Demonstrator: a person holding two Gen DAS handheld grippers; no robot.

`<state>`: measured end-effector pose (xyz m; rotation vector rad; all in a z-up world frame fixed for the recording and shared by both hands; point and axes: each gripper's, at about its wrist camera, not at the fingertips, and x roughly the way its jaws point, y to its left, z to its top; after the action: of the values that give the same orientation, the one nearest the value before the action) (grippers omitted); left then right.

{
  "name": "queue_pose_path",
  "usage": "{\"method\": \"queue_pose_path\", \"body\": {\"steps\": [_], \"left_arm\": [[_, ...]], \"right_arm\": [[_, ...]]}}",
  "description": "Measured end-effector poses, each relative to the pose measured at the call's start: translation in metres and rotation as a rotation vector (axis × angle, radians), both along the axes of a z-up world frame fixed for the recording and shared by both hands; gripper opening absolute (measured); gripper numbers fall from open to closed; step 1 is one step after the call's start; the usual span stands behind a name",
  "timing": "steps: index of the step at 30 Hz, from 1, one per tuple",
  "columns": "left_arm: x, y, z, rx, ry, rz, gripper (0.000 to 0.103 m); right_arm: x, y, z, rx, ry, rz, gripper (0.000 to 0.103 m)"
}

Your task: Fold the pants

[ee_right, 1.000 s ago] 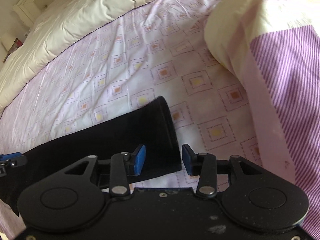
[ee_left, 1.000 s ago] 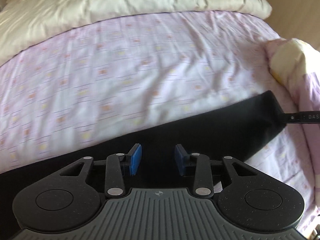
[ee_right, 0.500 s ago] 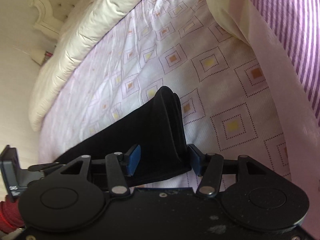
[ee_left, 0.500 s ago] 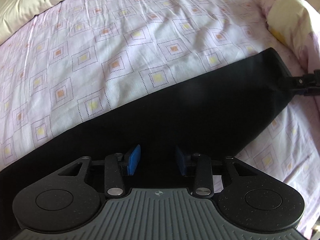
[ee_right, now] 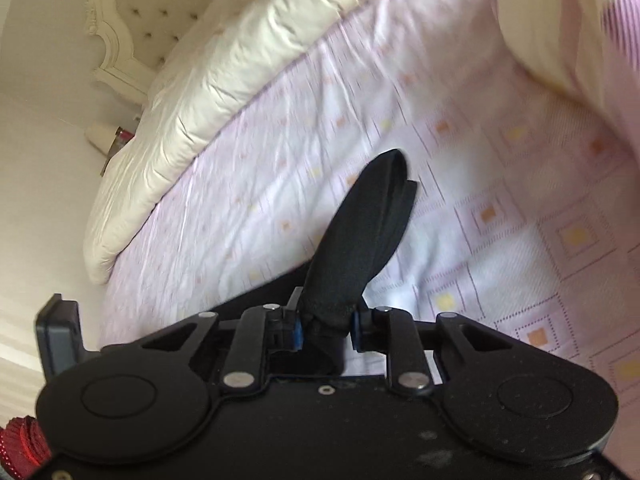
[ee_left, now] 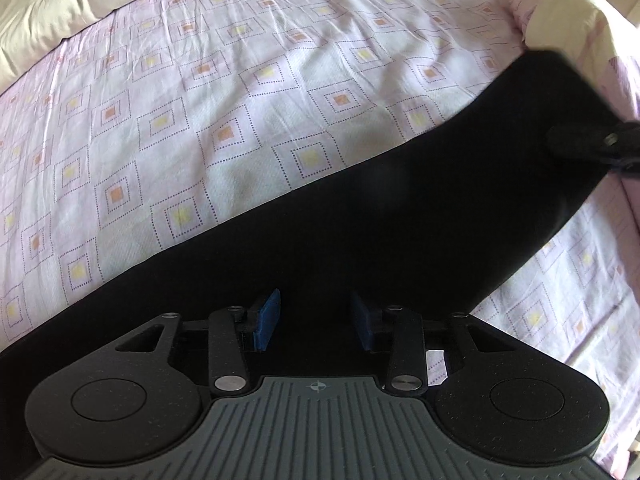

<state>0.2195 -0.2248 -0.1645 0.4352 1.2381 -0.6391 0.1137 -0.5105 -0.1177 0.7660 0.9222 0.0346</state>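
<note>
No readable text, brand, number or label anywhere. Only a small crosshair mark (ee_left: 318, 387) moulded on the grey ribbed housing of the left gripper (ee_left: 314, 320).

Left gripper (ee_left: 314, 326): ribbed grey housing with a small crosshair mark, black speckled round covers on both flanks, silver pivot screws, blue pads. Right gripper (ee_right: 325, 328): scuffed black plate, same linkages, red knurled knob at its left corner.
</note>
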Motion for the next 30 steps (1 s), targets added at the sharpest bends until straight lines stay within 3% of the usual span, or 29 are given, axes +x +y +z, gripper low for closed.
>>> {"method": "queue_pose_path", "body": {"steps": [6, 8, 11, 15, 21, 25, 30], "left_arm": [[0.002, 0.005, 0.006, -0.006, -0.001, -0.019, 0.036], [0.003, 0.021, 0.02, 0.014, -0.057, 0.053, 0.035], [0.005, 0.07, 0.047, -0.048, -0.11, 0.205, 0.035], [0.001, 0.146, 0.071, -0.1, -0.132, 0.333, 0.035], [-0.023, 0.245, 0.078, -0.052, -0.158, 0.357, 0.035], [-0.032, 0.286, 0.078, -0.039, -0.133, 0.405, 0.035], [-0.034, 0.313, 0.075, -0.047, -0.106, 0.426, 0.035]], "right_arm": [[0.005, 0.065, 0.056, -0.143, -0.05, 0.148, 0.023], [0.011, 0.094, 0.064, -0.174, -0.053, 0.187, 0.023], [0.017, 0.139, 0.074, -0.239, -0.051, 0.263, 0.023], [0.022, 0.208, 0.07, -0.317, -0.032, 0.36, 0.023], [0.035, 0.295, 0.035, -0.401, 0.043, 0.413, 0.023], [0.041, 0.333, 0.01, -0.438, 0.097, 0.409, 0.023], [0.046, 0.358, 0.004, -0.499, 0.123, 0.353, 0.028]]}}
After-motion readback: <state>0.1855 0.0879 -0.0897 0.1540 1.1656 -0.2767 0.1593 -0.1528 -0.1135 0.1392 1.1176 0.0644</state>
